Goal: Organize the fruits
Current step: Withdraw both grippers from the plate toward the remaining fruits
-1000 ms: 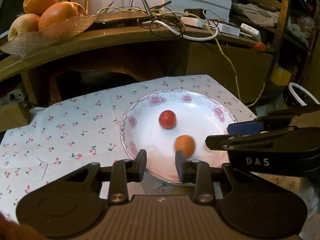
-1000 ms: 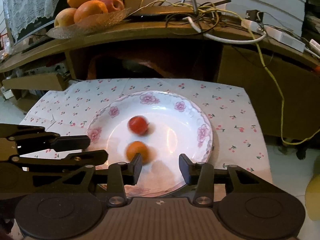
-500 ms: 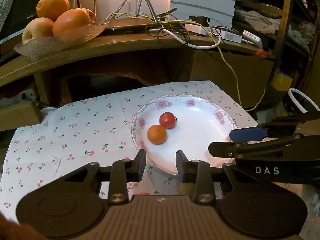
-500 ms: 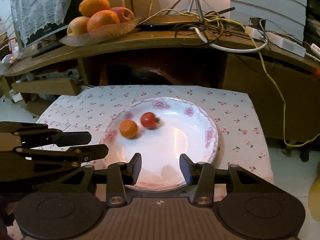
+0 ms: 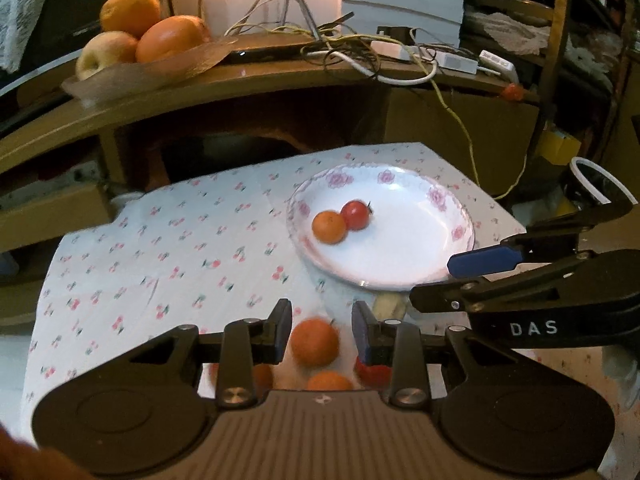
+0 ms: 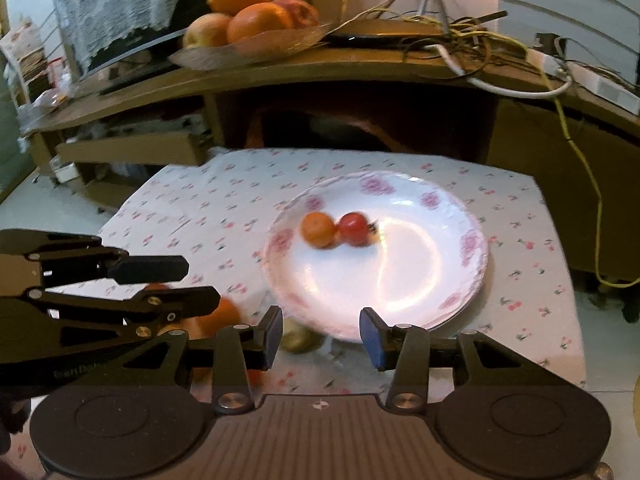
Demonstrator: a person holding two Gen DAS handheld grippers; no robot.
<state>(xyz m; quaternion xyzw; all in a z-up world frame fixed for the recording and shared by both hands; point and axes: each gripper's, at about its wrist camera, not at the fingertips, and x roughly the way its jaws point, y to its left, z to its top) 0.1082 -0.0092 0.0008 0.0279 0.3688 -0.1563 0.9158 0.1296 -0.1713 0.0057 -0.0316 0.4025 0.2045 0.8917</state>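
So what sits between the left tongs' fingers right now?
In the left wrist view, an orange fruit lies between the left tongs, untouched by either finger.

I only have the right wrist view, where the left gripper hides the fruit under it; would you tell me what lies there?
Observer: In the left wrist view an orange fruit shows in the gap of the left gripper; neither pad touches it.
Operator: Thank you. Is anything else beside it?
Observer: Yes, a red fruit and a second orange fruit lie nearer the camera, partly hidden by the gripper body.
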